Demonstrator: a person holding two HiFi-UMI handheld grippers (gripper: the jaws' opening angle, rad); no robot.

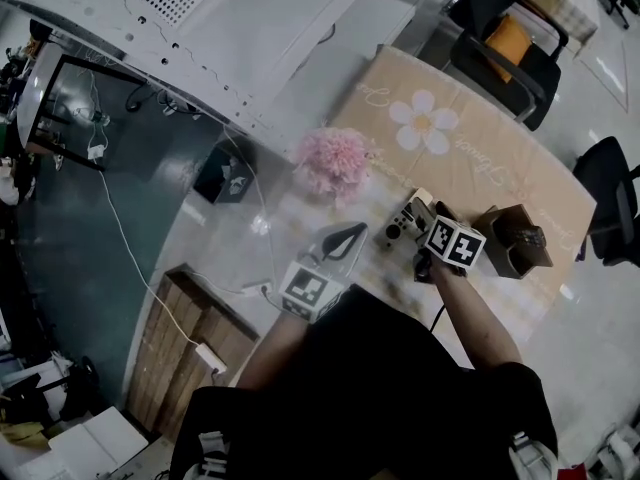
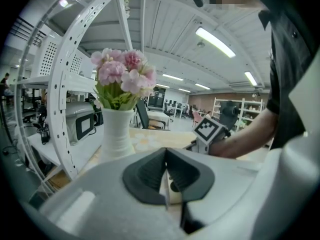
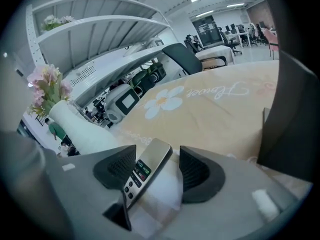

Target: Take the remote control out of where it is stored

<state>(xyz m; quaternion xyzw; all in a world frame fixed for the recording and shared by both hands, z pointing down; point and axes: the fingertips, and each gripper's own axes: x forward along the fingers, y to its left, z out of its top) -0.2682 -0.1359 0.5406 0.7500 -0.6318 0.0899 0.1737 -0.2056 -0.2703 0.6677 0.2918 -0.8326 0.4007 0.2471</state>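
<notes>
The remote control (image 3: 145, 170), a slim silver bar with dark buttons and two small lit keys, lies slanted on the pale tablecloth between the jaws of my right gripper (image 3: 156, 160). Those jaws stand wide open; the remote runs close along the left pad and a clear gap shows at the right pad. In the head view the remote (image 1: 397, 230) sits just left of the right gripper (image 1: 418, 220). The brown open-topped storage box (image 1: 515, 240) stands to the right of that hand. My left gripper (image 2: 166, 156) is shut with nothing in it and hovers over the table near the vase.
A white vase of pink flowers (image 2: 117, 134) stands on the table (image 1: 480, 168), which has a beige cloth with a daisy print. The box's dark wall (image 3: 292, 129) rises at the right. White shelving (image 2: 65, 84) runs along the table's far side. Office chairs (image 1: 505, 43) stand beyond.
</notes>
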